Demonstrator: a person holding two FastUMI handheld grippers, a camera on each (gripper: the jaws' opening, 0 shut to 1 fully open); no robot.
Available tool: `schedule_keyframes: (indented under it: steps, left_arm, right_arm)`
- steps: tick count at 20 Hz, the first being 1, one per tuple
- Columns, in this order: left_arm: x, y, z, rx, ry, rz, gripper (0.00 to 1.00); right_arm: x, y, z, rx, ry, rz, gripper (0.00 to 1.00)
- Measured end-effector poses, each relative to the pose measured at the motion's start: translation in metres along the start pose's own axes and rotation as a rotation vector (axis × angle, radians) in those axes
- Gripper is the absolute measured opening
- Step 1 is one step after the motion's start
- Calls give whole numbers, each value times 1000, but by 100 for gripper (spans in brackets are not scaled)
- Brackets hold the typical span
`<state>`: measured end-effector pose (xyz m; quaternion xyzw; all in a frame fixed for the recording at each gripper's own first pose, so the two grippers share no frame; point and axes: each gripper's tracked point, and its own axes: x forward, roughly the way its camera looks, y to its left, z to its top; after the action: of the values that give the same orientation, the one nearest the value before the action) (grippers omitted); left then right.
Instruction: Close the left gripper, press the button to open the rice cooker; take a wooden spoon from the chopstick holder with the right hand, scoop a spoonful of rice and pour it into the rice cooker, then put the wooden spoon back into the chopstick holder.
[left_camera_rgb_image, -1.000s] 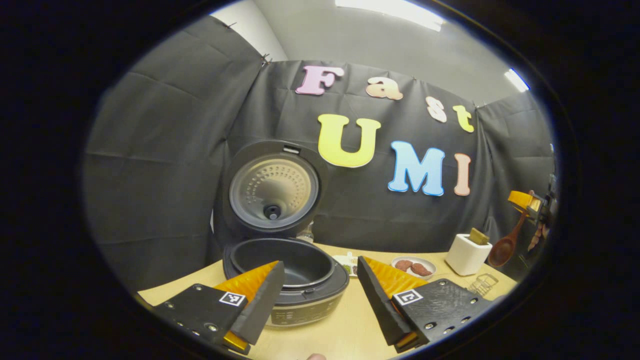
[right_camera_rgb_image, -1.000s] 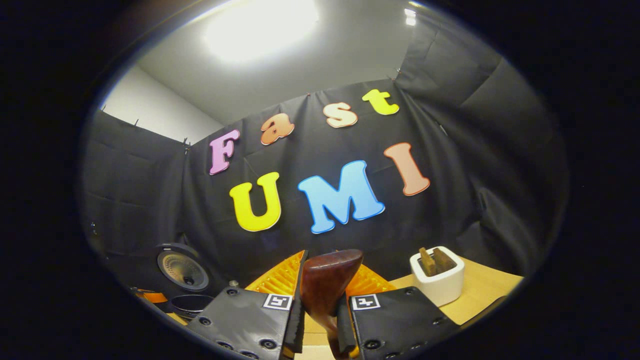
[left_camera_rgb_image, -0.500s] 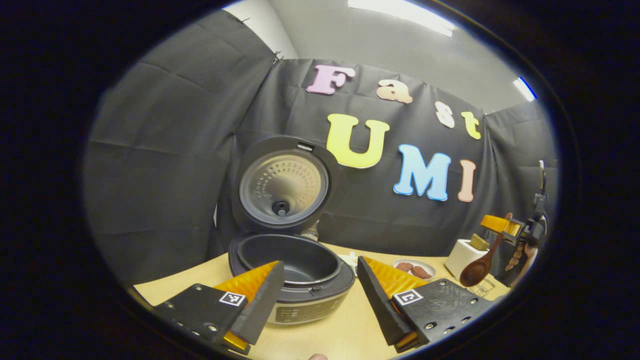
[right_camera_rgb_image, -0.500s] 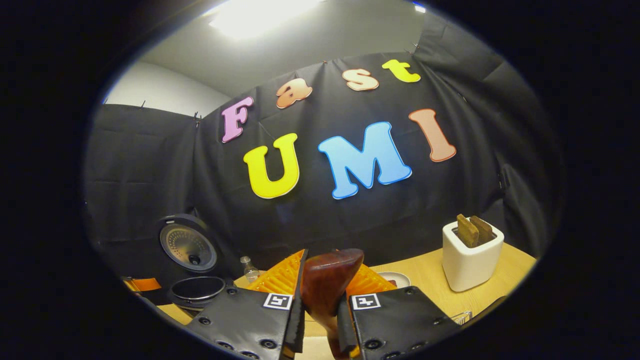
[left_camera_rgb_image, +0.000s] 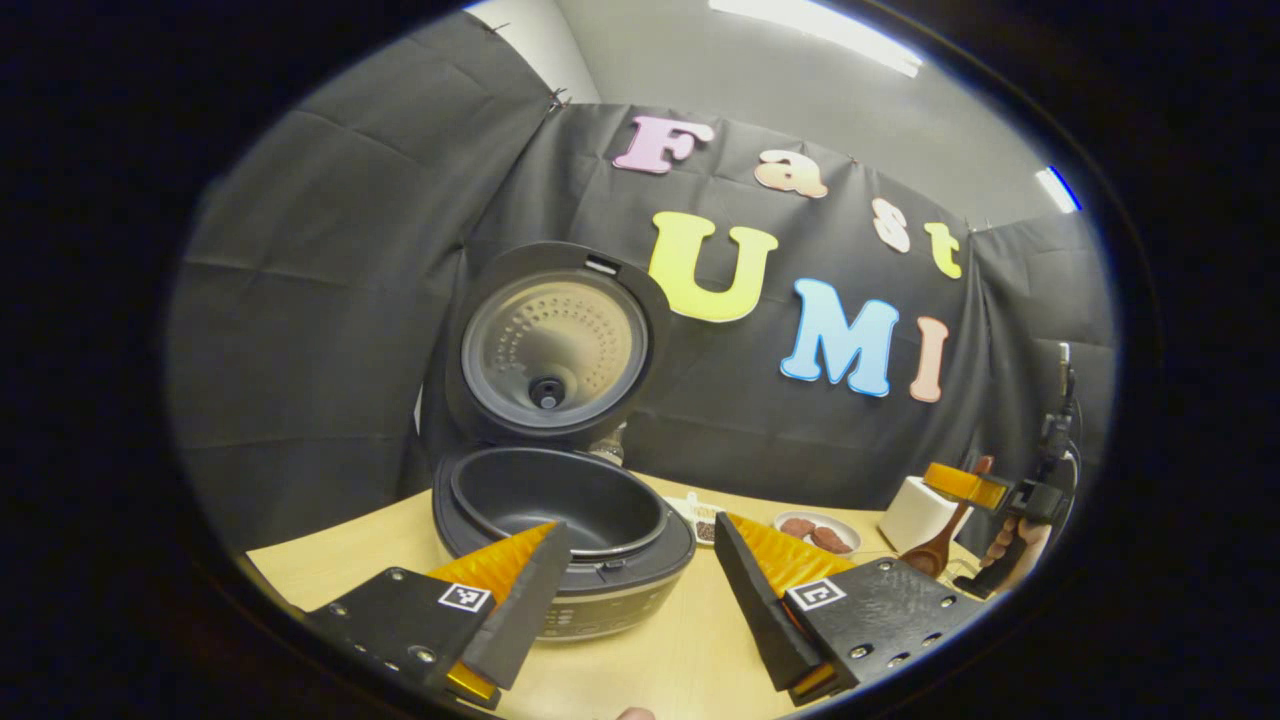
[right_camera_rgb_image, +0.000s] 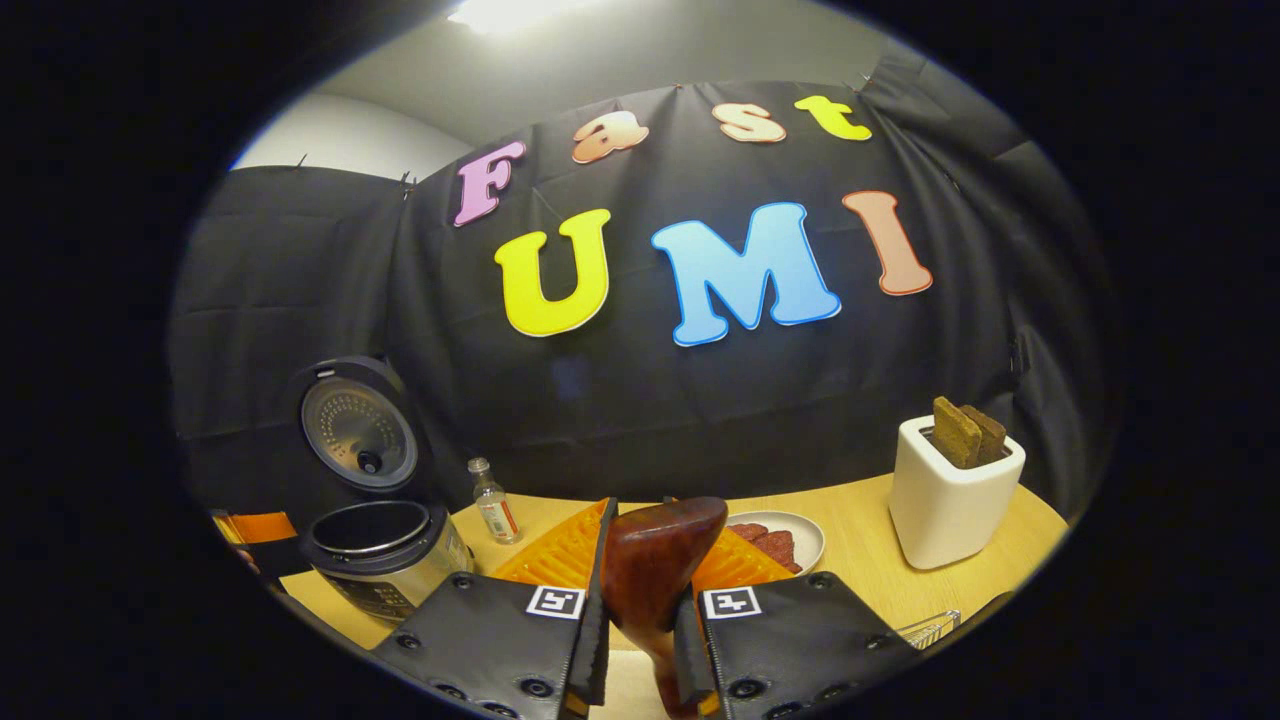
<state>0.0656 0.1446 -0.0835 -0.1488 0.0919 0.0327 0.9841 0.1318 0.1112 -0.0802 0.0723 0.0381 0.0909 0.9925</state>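
Observation:
The rice cooker (left_camera_rgb_image: 560, 520) stands open on the wooden table, its lid (left_camera_rgb_image: 550, 345) upright and its dark pot bare inside. My left gripper (left_camera_rgb_image: 640, 560) is open, its fingers either side of the cooker's front and apart from it. My right gripper (right_camera_rgb_image: 640, 600) is shut on the dark wooden spoon (right_camera_rgb_image: 655, 560), whose bowl points forward and up. In the left gripper view, that gripper (left_camera_rgb_image: 965, 485) hangs low at the far right, with the spoon (left_camera_rgb_image: 935, 555) dangling beside the white holder (left_camera_rgb_image: 912, 512). The right gripper view has the cooker (right_camera_rgb_image: 385, 545) at the left.
A white holder (right_camera_rgb_image: 950, 500) with wooden pieces stands at the right of the table (right_camera_rgb_image: 860, 560). A plate (right_camera_rgb_image: 790, 540) of brown food lies mid-table, with a small bottle (right_camera_rgb_image: 492, 505) near the cooker. A wire rack (right_camera_rgb_image: 925, 630) sits at the near right edge.
My right gripper has come down toward the table with the spoon still in it, and its view has tilted down. The left gripper has stayed open near the cooker.

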Motion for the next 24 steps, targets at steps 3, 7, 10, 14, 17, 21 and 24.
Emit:
schedule_keyframes:
  steps: [3, 7, 10, 14, 17, 21, 24]
  left_arm:
    - [-2, 2, -5, 3, 5, -1, 91]
    - [-3, 15, -8, -8, 7, 25, 91]
    - [-4, 24, -15, -45, 21, 35, 92]
    - [-8, 34, -22, -66, 37, 46, 91]
    - [-15, 49, -13, -47, 18, 77, 91]
    - [-22, 52, -11, -61, 5, 81, 91]
    - [-21, 57, -10, -85, 3, 89, 91]
  right_arm:
    - [3, -3, -29, -25, 75, -41, 29]
    - [4, 3, -49, -44, 116, -64, 29]
    - [6, 13, -58, -2, 135, -38, 29]
    - [13, 32, -70, 142, 187, 24, 29]
    - [18, 28, -71, 249, 199, 19, 29]
    - [16, 17, -73, 523, 222, 35, 29]
    - [13, 8, -81, 695, 230, 27, 29]
